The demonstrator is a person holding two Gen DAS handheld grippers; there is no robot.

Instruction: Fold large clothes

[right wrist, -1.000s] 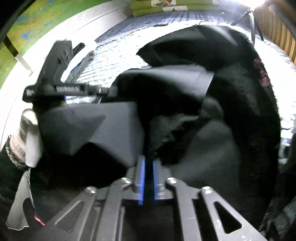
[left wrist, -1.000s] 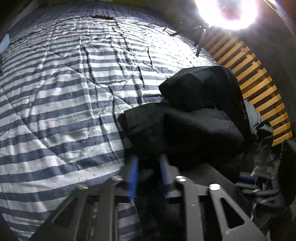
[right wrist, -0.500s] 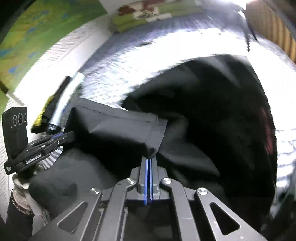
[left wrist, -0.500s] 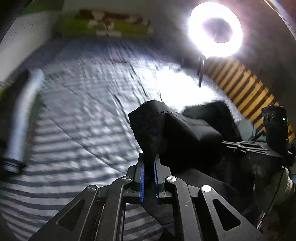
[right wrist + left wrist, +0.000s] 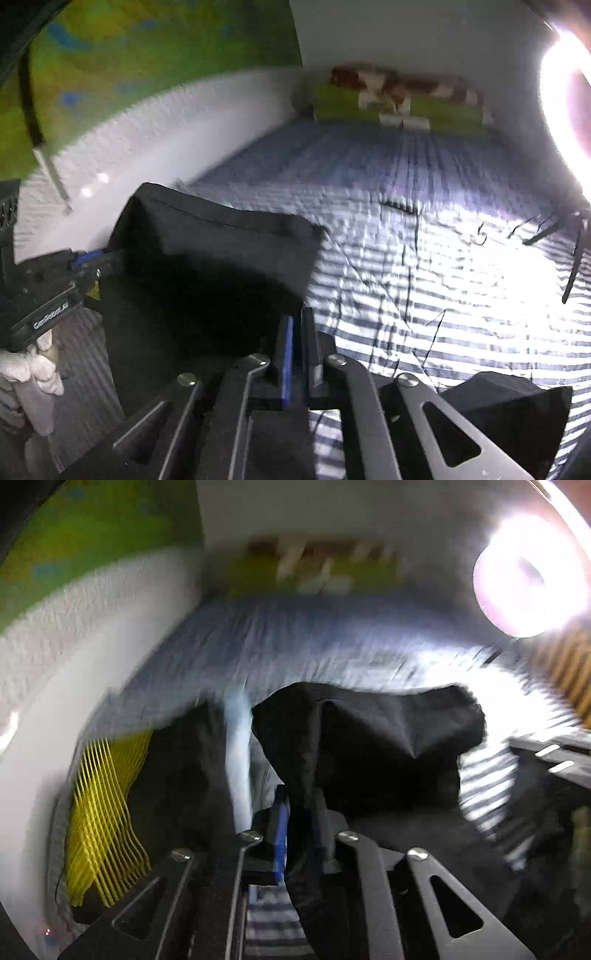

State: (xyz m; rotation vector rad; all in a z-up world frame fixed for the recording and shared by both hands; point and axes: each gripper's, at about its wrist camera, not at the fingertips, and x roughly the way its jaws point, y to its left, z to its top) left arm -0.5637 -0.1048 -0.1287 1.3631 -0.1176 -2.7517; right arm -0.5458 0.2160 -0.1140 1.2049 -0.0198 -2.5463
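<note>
Above the blue-and-white striped bedcover (image 5: 424,295), I hold a black garment (image 5: 369,734) stretched between both tools. My left gripper (image 5: 299,812) has a bunch of the cloth between its jaws, which are easing apart. My right gripper (image 5: 297,332) has the other edge at its tips, its narrow jaws also parting. In the right wrist view the left tool's body reads "GenRobot.AI". A ring light (image 5: 528,579) glares beyond.
</note>
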